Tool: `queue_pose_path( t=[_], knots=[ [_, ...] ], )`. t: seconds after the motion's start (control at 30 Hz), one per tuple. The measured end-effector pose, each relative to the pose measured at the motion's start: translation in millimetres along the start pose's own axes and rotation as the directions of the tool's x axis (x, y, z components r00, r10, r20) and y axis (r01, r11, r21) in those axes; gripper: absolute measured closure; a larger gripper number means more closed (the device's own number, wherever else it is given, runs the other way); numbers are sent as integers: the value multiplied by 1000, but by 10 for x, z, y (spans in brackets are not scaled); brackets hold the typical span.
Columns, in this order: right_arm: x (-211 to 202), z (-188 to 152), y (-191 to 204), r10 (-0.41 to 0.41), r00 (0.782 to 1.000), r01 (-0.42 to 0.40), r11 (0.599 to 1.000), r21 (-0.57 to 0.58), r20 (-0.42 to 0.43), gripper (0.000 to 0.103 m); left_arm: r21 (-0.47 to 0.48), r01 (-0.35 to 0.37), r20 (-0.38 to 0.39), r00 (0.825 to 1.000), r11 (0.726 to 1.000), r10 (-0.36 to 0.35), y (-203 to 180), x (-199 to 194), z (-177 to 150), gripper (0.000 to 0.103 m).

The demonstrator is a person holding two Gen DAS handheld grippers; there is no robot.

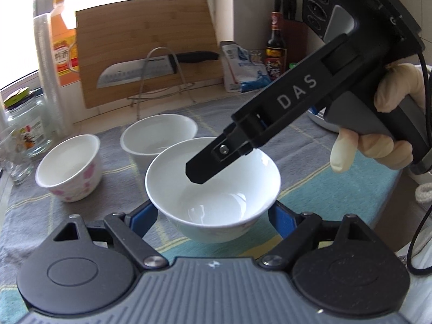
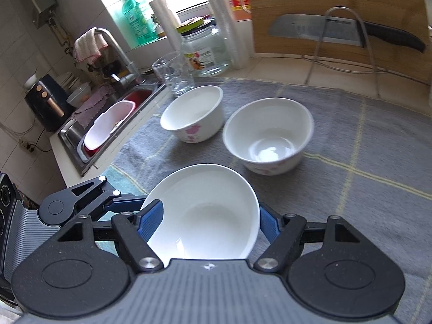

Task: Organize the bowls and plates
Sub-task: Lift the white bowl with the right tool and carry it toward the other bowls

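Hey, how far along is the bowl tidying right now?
Done: nothing stacked yet. In hand: the plain white bowl sits between the fingers of the right gripper, left gripper flanking it. Left: two pink-flowered white bowls stand apart on the grey checked cloth.

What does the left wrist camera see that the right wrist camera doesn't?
Only the left wrist view shows the right gripper from outside, the gloved hand holding it, and a dark sauce bottle. Only the right wrist view shows the sink, the faucet and a green soap bottle. Both show the white bowl up close, two flowered bowls, the cutting board and the knife.
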State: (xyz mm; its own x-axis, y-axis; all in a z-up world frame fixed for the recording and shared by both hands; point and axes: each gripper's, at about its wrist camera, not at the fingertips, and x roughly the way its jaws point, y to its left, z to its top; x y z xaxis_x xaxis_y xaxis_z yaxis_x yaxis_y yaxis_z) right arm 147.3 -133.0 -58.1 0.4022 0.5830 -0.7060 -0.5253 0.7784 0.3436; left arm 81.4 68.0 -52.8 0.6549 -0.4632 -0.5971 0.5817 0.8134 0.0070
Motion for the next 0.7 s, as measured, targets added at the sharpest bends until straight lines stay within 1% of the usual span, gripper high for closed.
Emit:
queue_pose_path(
  t=[0.37, 0.4, 0.43, 0.7],
  knots=[
    [-235, -189, -291, -54, 999, 54, 997, 60, -1, 23, 42, 79, -22, 997, 996, -78, -258, 212, 107, 15],
    [-250, -204, -311, -57, 998, 57, 996, 64, -1, 23, 40, 102, -26, 995, 994, -101, -271, 220, 110, 15],
    [-265, -218, -326, -59, 998, 59, 996, 70, -2, 23, 40, 109, -30, 994, 993, -108, -280, 239, 116, 15],
    [-313, -276, -406, -71, 997, 72, 994, 80, -14, 23, 33, 140, -58, 989, 990, -138, -330, 330, 128, 15]
  ],
)
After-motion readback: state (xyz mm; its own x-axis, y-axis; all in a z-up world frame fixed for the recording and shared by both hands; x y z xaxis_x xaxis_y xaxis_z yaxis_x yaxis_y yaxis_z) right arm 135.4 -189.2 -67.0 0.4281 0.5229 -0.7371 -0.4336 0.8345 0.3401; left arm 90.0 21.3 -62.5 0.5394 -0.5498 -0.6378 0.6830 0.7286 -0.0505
